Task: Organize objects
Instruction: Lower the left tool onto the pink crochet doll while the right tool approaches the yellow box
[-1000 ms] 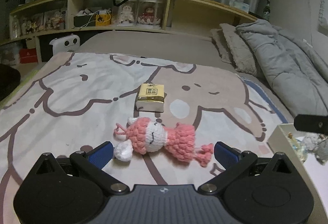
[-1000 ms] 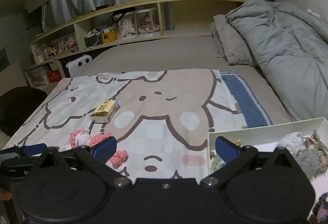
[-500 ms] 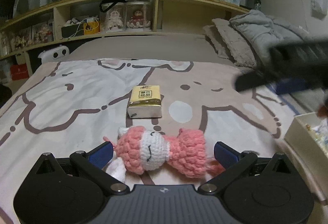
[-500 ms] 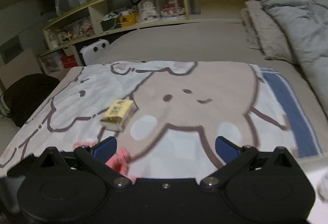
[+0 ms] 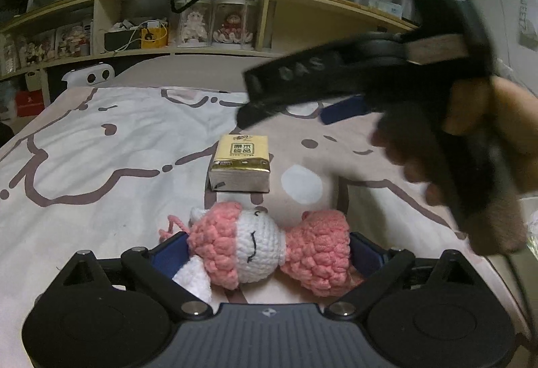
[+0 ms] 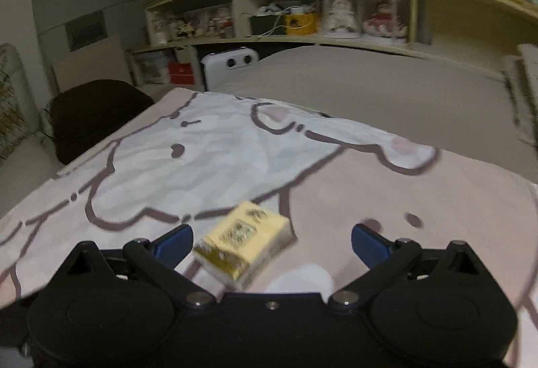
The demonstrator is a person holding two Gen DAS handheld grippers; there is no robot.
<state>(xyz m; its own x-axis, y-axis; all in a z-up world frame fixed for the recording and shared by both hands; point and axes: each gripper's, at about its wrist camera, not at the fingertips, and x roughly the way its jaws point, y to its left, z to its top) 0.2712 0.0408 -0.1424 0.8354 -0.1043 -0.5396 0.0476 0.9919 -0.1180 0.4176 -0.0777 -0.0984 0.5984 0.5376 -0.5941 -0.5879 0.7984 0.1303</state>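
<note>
A pink and white crocheted doll point(image 5: 269, 250) lies on the printed blanket between the open fingers of my left gripper point(image 5: 267, 250); its ends reach both blue pads. A yellow tissue pack point(image 5: 240, 162) lies just beyond the doll. My right gripper point(image 6: 270, 242) is open and hovers over the tissue pack point(image 6: 243, 247), which sits between its fingers, nearer the left one. In the left wrist view the right gripper point(image 5: 339, 92) and the hand holding it reach in from the upper right, above the pack.
The cartoon-print blanket point(image 5: 101, 149) covers the bed. A wooden shelf point(image 5: 215, 18) with dolls and boxes runs along the far wall. A dark chair point(image 6: 94, 112) stands left of the bed. A white device point(image 6: 232, 62) stands at the bed's far edge.
My left gripper has moved forward so the doll now lies between its fingers. My right gripper has swung left, away from the white box, and come over the tissue pack.
</note>
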